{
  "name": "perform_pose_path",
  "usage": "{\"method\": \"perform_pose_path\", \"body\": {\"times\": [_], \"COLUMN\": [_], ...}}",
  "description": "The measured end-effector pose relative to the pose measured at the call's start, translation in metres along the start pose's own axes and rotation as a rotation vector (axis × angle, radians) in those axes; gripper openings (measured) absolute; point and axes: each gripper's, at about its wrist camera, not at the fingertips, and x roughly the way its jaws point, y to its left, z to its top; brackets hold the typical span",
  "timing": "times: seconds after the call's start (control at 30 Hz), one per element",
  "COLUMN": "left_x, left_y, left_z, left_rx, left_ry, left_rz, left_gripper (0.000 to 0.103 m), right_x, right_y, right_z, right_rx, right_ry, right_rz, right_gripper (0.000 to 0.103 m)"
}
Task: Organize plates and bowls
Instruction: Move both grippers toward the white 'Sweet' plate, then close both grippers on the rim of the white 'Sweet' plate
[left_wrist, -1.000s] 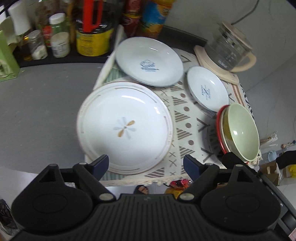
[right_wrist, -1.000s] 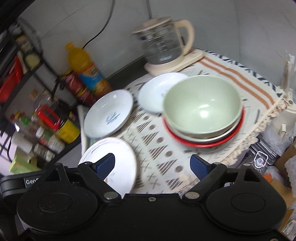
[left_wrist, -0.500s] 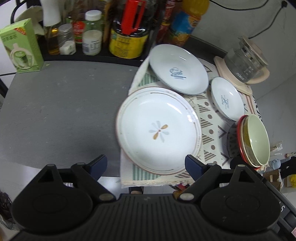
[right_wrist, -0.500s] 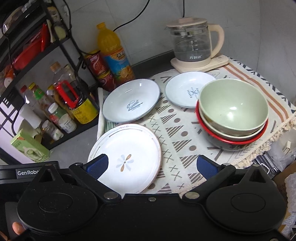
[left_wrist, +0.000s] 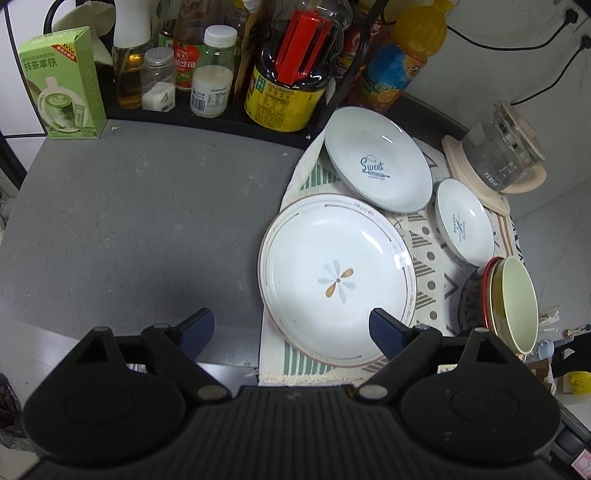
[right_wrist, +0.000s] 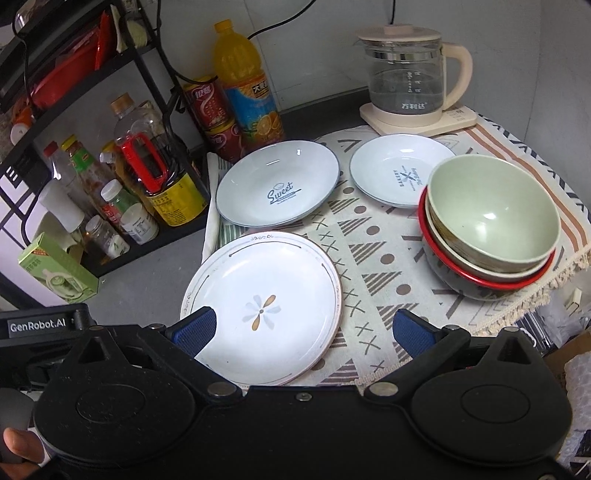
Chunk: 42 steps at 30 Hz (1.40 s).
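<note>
Right wrist view: flower plate (right_wrist: 262, 310) lies flat on cloth (right_wrist: 373, 258) near table edge, both grippers, right (right_wrist: 303, 328) and left (left_wrist: 291, 325), wide and empty above it; glazed ceramic, likely stiff, slick, breakable, so pinch the raised rim.

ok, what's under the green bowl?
The green bowl sits nested in a cream bowl, which sits in a red-rimmed dark bowl on the patterned cloth. The lower bowls' insides are covered; only their rims and outer walls show.
</note>
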Motion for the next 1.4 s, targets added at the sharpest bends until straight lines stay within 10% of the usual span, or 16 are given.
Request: {"method": "perform_pose_path", "body": {"times": [0.83,1.4], "left_x": [0.068,0.13], "left_y": [-0.056,-0.061], "left_z": [0.073,0.108], "left_rx": [-0.049,-0.162], "left_ry": [-0.01,-0.024], "left_rz": [-0.055,-0.067], "left_gripper": [0.086,0.041], "right_x": [0.072,0.144], "right_y": [-0.022,-0.034], "right_z": [0.073,0.114], "right_rx": [0.027,0.07], "right_ry": [0.008,0.08], "right_rz": [0.046,0.065], "right_gripper": [0.081,0.046]}}
